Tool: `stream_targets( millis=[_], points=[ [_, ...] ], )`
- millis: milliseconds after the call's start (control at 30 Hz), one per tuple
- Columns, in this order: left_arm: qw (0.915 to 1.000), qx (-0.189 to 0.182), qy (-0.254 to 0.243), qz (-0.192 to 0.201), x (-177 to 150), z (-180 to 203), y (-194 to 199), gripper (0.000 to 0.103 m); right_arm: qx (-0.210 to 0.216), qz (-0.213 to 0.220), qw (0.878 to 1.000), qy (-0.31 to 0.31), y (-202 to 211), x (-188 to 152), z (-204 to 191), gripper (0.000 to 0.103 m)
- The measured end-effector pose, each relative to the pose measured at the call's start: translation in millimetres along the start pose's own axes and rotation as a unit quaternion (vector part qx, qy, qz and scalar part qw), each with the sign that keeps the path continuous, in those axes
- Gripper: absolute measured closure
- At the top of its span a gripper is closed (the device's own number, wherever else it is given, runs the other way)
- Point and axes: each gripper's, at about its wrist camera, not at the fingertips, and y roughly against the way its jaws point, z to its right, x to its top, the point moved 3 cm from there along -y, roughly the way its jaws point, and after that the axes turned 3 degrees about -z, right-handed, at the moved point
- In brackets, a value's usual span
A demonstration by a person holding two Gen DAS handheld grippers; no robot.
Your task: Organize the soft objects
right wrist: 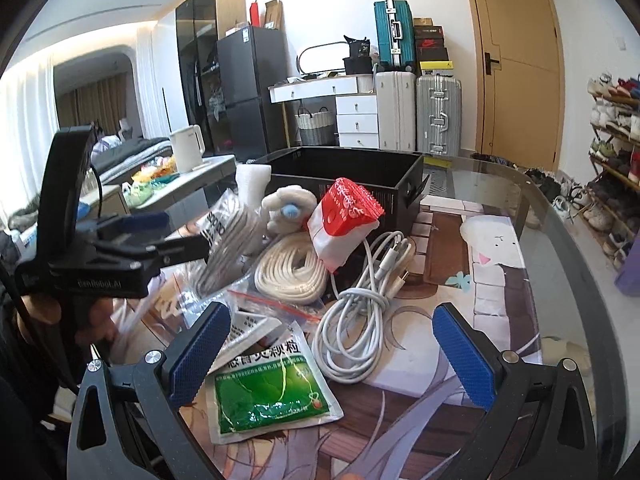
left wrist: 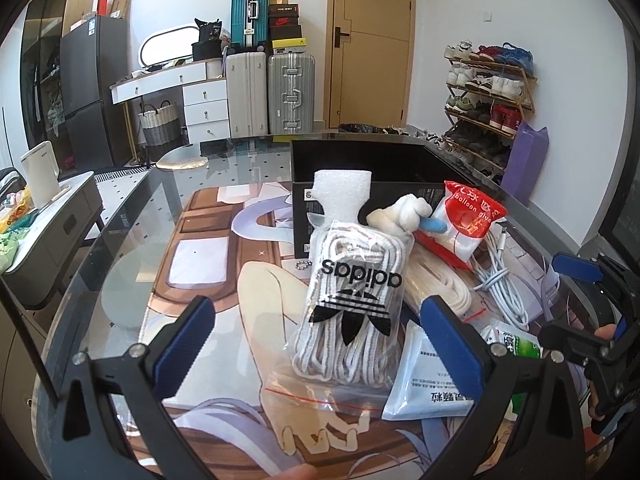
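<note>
Hovering over the glass table [left wrist: 132, 216], I keep both grippers spread wide, holding nothing: my left gripper [left wrist: 320, 340] frames the bagged laces [left wrist: 352, 300], my right gripper [right wrist: 332, 352] the green sachet [right wrist: 272, 396]; black box [right wrist: 352, 176] at twelve o'clock.

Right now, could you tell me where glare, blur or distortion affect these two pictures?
Left wrist view: fisheye bends the door and walls; the glass table reflects the room; the lace bag is sharp. Right wrist view: ceiling lights flare top left, the curtains are washed out, and the left gripper looks slightly blurred.
</note>
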Motion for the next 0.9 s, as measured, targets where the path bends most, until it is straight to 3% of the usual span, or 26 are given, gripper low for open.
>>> stream_targets(
  millis=[600,900],
  points=[
    [1.0,-0.002,0.008,-0.001,1.8,-2.6,0.6,0.0,0.006,-0.042,0.999,0.027,0.2,-14.2,-16.1,0.0],
    [1.0,-0.001,0.008,-0.002,0.2,-2.4,-0.5,0.0,0.038,-0.074,0.996,0.029,-5.0,-27.2,-24.0,0.0]
  ],
)
